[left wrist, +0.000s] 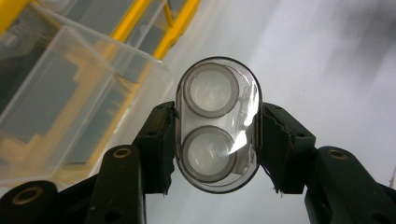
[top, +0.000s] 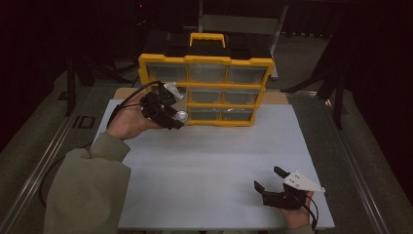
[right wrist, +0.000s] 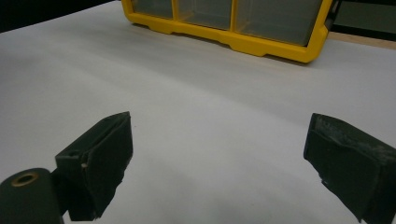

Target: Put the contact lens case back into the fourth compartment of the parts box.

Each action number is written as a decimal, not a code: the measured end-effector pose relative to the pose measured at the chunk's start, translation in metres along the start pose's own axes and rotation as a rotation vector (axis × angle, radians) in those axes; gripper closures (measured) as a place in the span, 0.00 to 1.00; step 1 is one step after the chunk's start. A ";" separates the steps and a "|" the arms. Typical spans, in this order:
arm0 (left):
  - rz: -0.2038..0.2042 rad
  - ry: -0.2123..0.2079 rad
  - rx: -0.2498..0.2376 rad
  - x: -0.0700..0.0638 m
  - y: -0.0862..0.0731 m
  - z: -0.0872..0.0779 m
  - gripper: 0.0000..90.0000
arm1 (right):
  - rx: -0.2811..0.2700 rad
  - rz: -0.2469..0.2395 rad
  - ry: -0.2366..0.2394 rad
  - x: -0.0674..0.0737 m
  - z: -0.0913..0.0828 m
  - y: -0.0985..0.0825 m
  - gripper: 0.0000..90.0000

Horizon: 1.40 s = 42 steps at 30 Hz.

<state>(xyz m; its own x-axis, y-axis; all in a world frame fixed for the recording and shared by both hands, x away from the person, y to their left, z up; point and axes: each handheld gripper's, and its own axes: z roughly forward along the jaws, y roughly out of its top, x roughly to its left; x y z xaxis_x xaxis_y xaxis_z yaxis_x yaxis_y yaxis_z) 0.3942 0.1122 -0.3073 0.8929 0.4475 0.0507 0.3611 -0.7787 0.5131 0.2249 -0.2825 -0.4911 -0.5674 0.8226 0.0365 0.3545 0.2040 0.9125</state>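
A yellow-framed organiser case (top: 206,90) with clear drawers stands upright at the upper centre of the high view, at the far edge of a white table sheet (top: 214,165). A yellow carrying handle (top: 207,38) sits on top of the case. In the left gripper view, one clear drawer (left wrist: 70,88) fills the upper left of the frame, standing out from the yellow frame and close beside the held item; nothing lies between them. No brand, label or writing can be read on the case or the container in any view.

The left gripper (top: 168,113) appears left of centre in the high view, in front of the lower left drawers. Its jaws are clamped on a small clear oval container (left wrist: 217,125), one pad against each long side (two round discs show through its wall, one above the other). The container sits at the centre of the left gripper view, raised off the sheet.

The right gripper (top: 272,181) rests at the lower right of the high view, low over the sheet and well apart from the case. Its jaws stand wide apart with nothing between them.
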 end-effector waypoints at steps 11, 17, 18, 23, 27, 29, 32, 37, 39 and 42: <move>-0.007 0.040 -0.005 0.010 0.005 -0.012 0.55 | 0.002 0.001 0.001 0.000 0.000 0.000 0.09; -0.028 0.064 -0.017 0.019 0.006 -0.017 0.55 | 0.002 0.001 0.001 0.000 0.000 0.000 0.09; -0.028 0.064 -0.017 0.019 0.006 -0.017 0.55 | 0.002 0.001 0.001 0.000 0.000 0.000 0.09; -0.086 0.088 -0.037 0.031 0.004 -0.018 0.55 | 0.002 0.005 -0.001 0.000 0.001 0.000 0.09; -0.144 0.117 -0.050 0.041 0.000 -0.019 0.55 | 0.002 0.006 0.000 0.000 0.001 0.000 0.09; -0.171 0.127 -0.059 0.045 -0.001 -0.020 0.55 | 0.003 0.005 0.001 0.000 0.001 0.000 0.09; -0.202 0.150 -0.062 0.049 -0.001 -0.021 0.55 | 0.004 0.005 0.001 0.000 0.001 0.000 0.09; -0.270 0.196 -0.053 0.057 -0.003 -0.020 0.55 | 0.003 0.005 0.001 0.000 0.001 0.000 0.09; -0.289 0.190 -0.047 0.059 -0.004 -0.018 0.55 | 0.004 0.003 0.001 0.000 0.001 0.000 0.09; -0.315 0.195 -0.029 0.061 -0.004 -0.015 0.55 | 0.002 0.004 0.000 0.000 0.001 0.000 0.09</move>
<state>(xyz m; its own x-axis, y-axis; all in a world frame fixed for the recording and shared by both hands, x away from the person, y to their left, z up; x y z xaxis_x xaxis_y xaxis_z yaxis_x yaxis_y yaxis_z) 0.4431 0.1492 -0.2935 0.6697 0.7411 0.0472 0.6000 -0.5775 0.5536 0.2257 -0.2823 -0.4919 -0.5659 0.8234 0.0406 0.3587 0.2015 0.9115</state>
